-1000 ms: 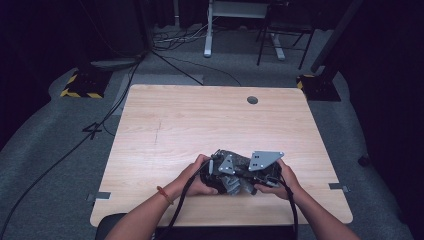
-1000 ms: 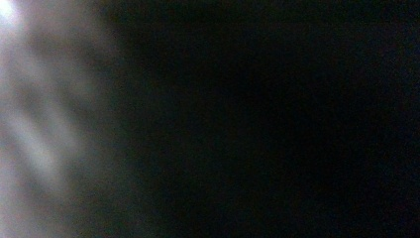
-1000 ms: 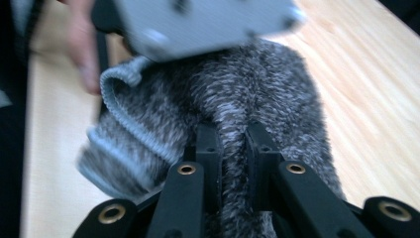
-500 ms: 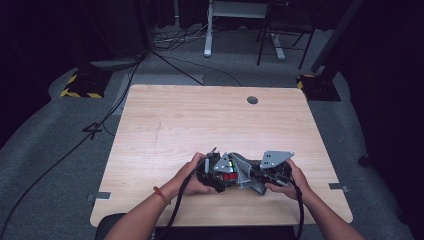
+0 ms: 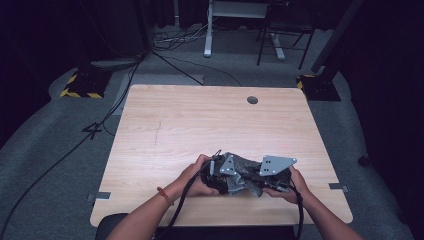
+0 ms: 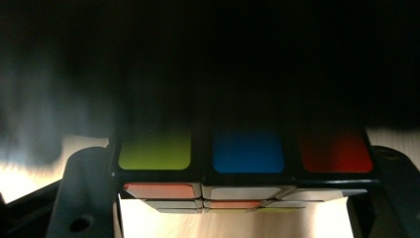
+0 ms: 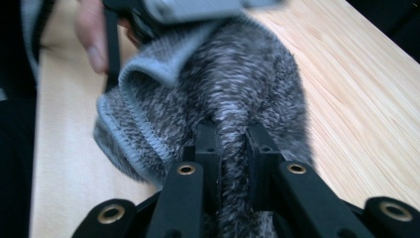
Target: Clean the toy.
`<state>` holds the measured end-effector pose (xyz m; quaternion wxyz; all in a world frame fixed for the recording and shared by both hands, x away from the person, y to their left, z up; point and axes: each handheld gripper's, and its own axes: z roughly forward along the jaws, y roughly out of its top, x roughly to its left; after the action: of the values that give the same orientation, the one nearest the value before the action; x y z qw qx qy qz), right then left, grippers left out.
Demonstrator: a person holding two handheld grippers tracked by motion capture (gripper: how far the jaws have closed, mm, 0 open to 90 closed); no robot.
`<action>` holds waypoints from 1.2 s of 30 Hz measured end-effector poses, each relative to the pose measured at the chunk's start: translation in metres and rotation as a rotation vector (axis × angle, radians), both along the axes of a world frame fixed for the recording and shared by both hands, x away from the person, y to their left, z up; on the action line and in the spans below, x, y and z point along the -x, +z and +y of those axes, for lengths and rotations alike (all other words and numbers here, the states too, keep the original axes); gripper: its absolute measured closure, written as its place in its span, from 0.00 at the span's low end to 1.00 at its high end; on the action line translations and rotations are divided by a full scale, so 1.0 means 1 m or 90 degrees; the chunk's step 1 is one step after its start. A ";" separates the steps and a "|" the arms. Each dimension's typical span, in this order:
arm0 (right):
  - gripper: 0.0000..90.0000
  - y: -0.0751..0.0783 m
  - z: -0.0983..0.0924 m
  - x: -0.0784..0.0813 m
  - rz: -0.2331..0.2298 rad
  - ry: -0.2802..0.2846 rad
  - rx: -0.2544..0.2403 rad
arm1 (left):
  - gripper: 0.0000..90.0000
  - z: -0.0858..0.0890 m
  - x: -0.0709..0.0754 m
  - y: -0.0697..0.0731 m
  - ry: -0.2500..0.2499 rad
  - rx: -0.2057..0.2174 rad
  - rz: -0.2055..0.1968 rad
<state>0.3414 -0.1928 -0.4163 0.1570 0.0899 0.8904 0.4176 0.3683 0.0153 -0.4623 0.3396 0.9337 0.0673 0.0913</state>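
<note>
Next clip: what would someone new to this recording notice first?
The knot of activity at the near edge of the wooden table: both hands work a grey cloth between the two grippers. The left gripper is clamped on a puzzle cube showing green, blue and red squares, with cloth draped over it. The right gripper pinches a fold of that cloth.

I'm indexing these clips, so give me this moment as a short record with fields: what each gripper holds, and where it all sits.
left gripper: shut on a puzzle cube with green, blue and red squares facing the camera
right gripper: shut on a grey cloth, a fold pinched between the jaws
cloth position: bunched between the two grippers, over the cube
surface: wooden table, near its front edge
hands: close together, one on each gripper
</note>
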 end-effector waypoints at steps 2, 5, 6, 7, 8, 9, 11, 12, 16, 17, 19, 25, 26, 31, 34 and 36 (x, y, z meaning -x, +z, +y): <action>0.88 0.000 0.006 0.003 0.002 0.018 -0.004 | 0.38 -0.002 0.002 -0.002 -0.004 -0.002 0.004; 0.88 -0.001 0.013 0.003 0.008 0.030 -0.015 | 0.38 -0.002 0.002 -0.003 -0.005 0.004 0.011; 0.88 -0.001 0.015 0.002 0.006 0.028 -0.014 | 0.38 -0.002 0.001 -0.004 -0.001 0.008 0.015; 0.88 -0.002 0.017 0.002 0.002 0.025 -0.011 | 0.38 -0.001 0.000 -0.004 0.002 0.006 0.016; 0.88 -0.002 0.017 0.000 -0.003 0.021 -0.008 | 0.38 0.000 -0.001 -0.004 0.005 0.007 0.017; 0.88 -0.003 0.018 -0.002 -0.008 0.011 -0.004 | 0.38 0.001 -0.001 -0.004 0.010 0.011 0.016; 0.88 -0.004 0.016 -0.007 -0.010 -0.007 0.002 | 0.38 0.001 -0.001 -0.004 0.010 -0.003 0.010; 0.88 -0.005 0.014 -0.009 -0.011 -0.014 0.005 | 0.38 0.002 -0.001 -0.004 0.010 -0.005 0.008; 0.88 -0.009 0.002 -0.016 -0.006 -0.043 0.012 | 0.38 0.006 -0.002 -0.002 0.011 0.006 0.008; 0.88 -0.011 -0.002 -0.017 -0.009 -0.055 0.020 | 0.38 0.008 -0.002 0.000 0.010 0.014 0.012; 0.88 -0.015 -0.011 -0.021 0.010 -0.067 0.011 | 0.38 0.010 -0.002 0.004 0.014 0.026 0.007; 0.88 -0.024 -0.020 -0.029 0.056 -0.080 0.002 | 0.38 0.016 -0.002 0.010 0.023 0.052 0.007; 0.88 -0.026 -0.020 -0.029 0.071 -0.071 -0.012 | 0.38 0.016 -0.002 0.010 0.021 0.054 0.009; 0.88 -0.025 -0.015 -0.024 0.083 -0.029 -0.047 | 0.38 0.015 0.000 0.011 0.013 0.057 0.007; 0.88 -0.024 -0.015 -0.022 0.080 -0.026 -0.060 | 0.37 0.016 -0.001 0.011 0.012 0.063 0.006; 0.88 -0.023 -0.016 -0.022 0.082 -0.024 -0.073 | 0.36 0.016 -0.001 0.011 0.014 0.061 0.006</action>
<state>0.3635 -0.2085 -0.4393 0.1017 0.1422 0.8713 0.4585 0.3693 0.0308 -0.4516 0.3824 0.9161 0.0838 0.0871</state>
